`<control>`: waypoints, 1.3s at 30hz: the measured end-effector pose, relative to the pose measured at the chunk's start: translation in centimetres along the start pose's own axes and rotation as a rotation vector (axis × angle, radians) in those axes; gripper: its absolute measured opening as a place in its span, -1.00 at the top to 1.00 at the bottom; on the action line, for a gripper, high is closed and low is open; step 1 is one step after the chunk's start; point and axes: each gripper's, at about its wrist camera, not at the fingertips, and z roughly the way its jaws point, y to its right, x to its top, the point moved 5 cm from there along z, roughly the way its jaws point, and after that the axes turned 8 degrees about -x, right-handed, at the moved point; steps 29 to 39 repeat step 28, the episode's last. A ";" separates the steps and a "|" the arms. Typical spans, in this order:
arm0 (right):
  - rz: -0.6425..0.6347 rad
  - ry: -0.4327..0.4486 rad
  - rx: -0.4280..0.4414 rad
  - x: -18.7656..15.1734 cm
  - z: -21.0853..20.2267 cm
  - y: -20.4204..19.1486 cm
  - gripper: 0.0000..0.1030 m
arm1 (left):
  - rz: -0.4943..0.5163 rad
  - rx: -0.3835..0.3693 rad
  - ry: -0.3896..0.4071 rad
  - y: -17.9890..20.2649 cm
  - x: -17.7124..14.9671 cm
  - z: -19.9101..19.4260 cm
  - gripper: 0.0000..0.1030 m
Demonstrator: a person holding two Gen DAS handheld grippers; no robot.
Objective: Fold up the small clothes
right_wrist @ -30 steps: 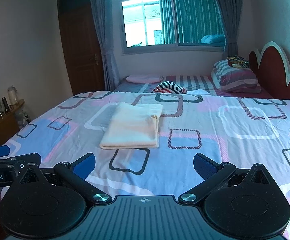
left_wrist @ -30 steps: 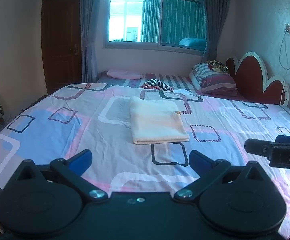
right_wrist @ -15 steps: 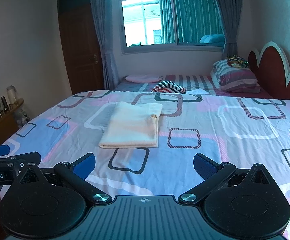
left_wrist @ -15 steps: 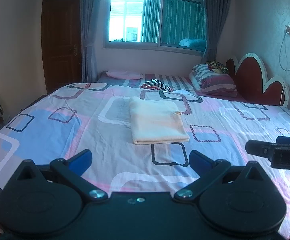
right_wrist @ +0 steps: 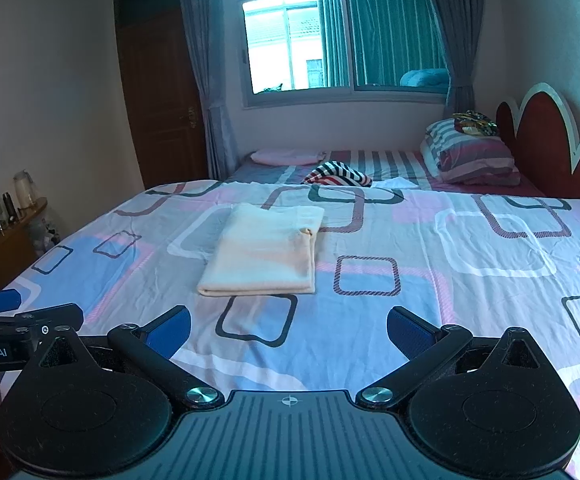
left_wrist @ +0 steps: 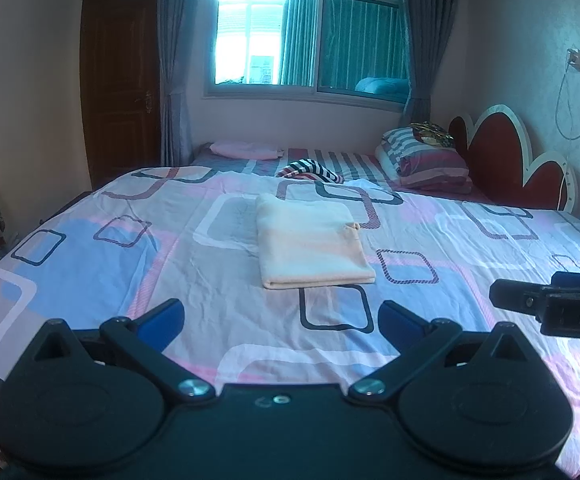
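Fingers (left_wrist: 161, 317) of the left hand-held gripper (left_wrist: 281, 318), blue-padded on black linkages, were spread wide and released, holding nothing, above the near part of the bed. Right hand-held gripper (right_wrist: 289, 325) was likewise spread open and empty, its blue pads (right_wrist: 408, 330) well apart. Each tool appeared in the other's view: the right one at the right edge of the left wrist view, the left one at the left edge of the right wrist view, so the two were side by side.

Beyond both, a cream folded cloth (left_wrist: 311, 243) lay flat on the patterned bedsheet (left_wrist: 90, 256), a neat rectangle with its folded edge toward the cameras. It was untouched, well apart from either set of fingers, roughly in the middle of the bed. The sheet was pink, blue and grey with rounded-square outlines.

Farther back, a striped black, white and red garment (right_wrist: 338, 174) lay in a heap at the far edge of the sheet. A flat pink pillow (right_wrist: 286, 157) was to its left. At the right, a stack of striped pillows (right_wrist: 472, 158) rested by a red scalloped headboard (right_wrist: 546, 140), with a dark patterned item on top, too small to identify.

Behind the bed: a window (left_wrist: 306, 40) with grey curtains, and a dark wooden door (left_wrist: 120, 92) at left.
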 end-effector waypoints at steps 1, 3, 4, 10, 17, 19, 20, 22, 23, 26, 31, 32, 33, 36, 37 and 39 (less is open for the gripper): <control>0.002 0.000 0.000 0.0 0.0 0.0 -1.00 | 0.001 0.000 0.000 0.1 0.0 0.0 -0.99; 0.002 0.001 -0.001 0.0 0.1 0.0 -1.00 | 0.004 0.000 0.003 0.1 0.0 0.0 -0.99; 0.002 0.000 -0.002 0.0 0.1 0.0 -1.00 | 0.006 0.000 0.004 0.1 0.0 0.0 -0.99; 0.002 0.002 0.000 0.0 0.1 -0.1 -1.00 | 0.006 0.000 0.005 0.2 0.1 0.1 -0.99; -0.005 0.000 0.001 0.0 0.1 -0.2 -1.00 | -0.002 0.007 0.005 -0.2 0.2 0.3 -0.99; -0.005 0.000 0.000 0.0 0.1 -0.2 -1.00 | -0.005 0.008 0.005 -0.3 0.2 0.3 -0.99; -0.005 0.000 0.000 0.1 0.1 -0.2 -1.00 | -0.009 0.006 0.005 -0.3 0.2 0.3 -0.99; -0.003 0.001 0.000 0.1 0.1 -0.1 -1.00 | -0.014 0.002 0.006 -0.2 0.2 0.4 -0.99; -0.003 0.001 0.000 0.1 0.1 -0.1 -1.00 | -0.016 0.000 0.009 -0.2 0.2 0.3 -0.99; -0.006 0.002 0.002 0.1 0.0 0.0 -1.00 | -0.024 -0.012 0.019 -0.1 0.3 0.2 -0.99; -0.009 0.004 0.005 0.1 -0.1 0.0 -1.00 | -0.029 -0.014 0.012 -0.1 0.2 0.3 -0.99; -0.009 0.004 0.005 0.1 -0.1 0.0 -1.00 | -0.029 -0.014 0.012 -0.1 0.2 0.3 -0.99; -0.009 0.004 0.005 0.1 -0.1 0.0 -1.00 | -0.029 -0.014 0.012 -0.1 0.2 0.3 -0.99; -0.009 0.004 0.005 0.1 -0.1 0.0 -1.00 | -0.029 -0.014 0.012 -0.1 0.2 0.3 -0.99; -0.009 0.004 0.005 0.1 -0.1 0.0 -1.00 | -0.029 -0.014 0.012 -0.1 0.2 0.3 -0.99; -0.009 0.004 0.005 0.1 -0.1 0.0 -1.00 | -0.029 -0.014 0.012 -0.1 0.2 0.3 -0.99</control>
